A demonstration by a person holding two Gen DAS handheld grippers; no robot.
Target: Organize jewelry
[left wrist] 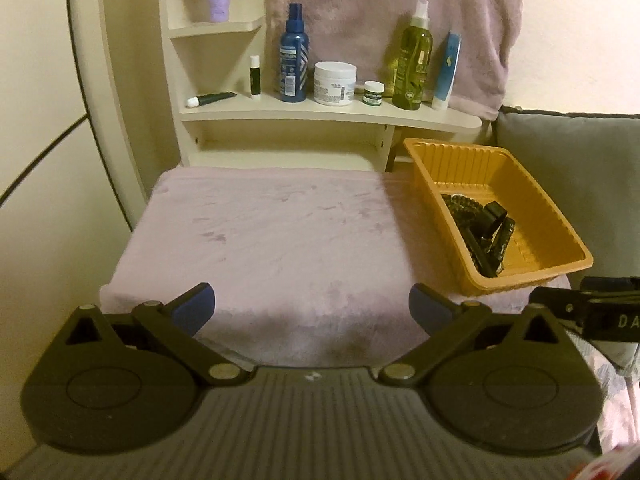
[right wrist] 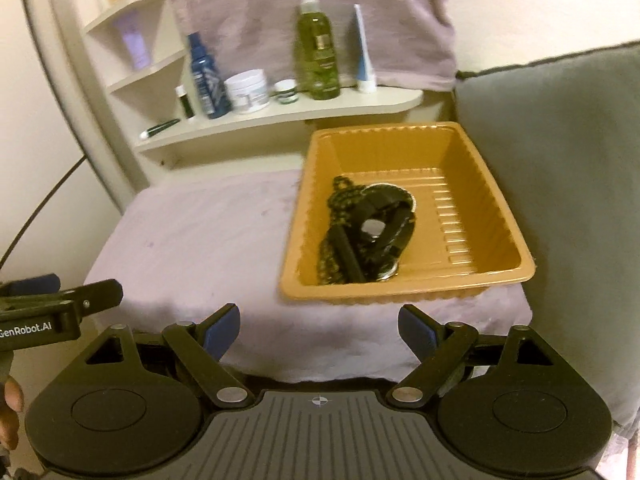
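Note:
An orange plastic tray (left wrist: 532,200) (right wrist: 476,168) stands on the right side of a surface covered by a pale lilac cloth (left wrist: 272,232) (right wrist: 192,232). Inside it lies a heap of dark jewelry (left wrist: 480,232) (right wrist: 368,228): beaded strands and black bands. My left gripper (left wrist: 312,306) is open and empty over the near edge of the cloth, left of the tray. My right gripper (right wrist: 319,330) is open and empty, just in front of the tray's near rim. Each gripper shows at the edge of the other's view.
A cream shelf (left wrist: 320,114) (right wrist: 280,116) behind the cloth holds bottles, jars and tubes. A grey cushion (right wrist: 560,200) (left wrist: 572,168) stands right of the tray. A lilac towel (left wrist: 400,20) hangs behind the shelf. A cream wall lies left.

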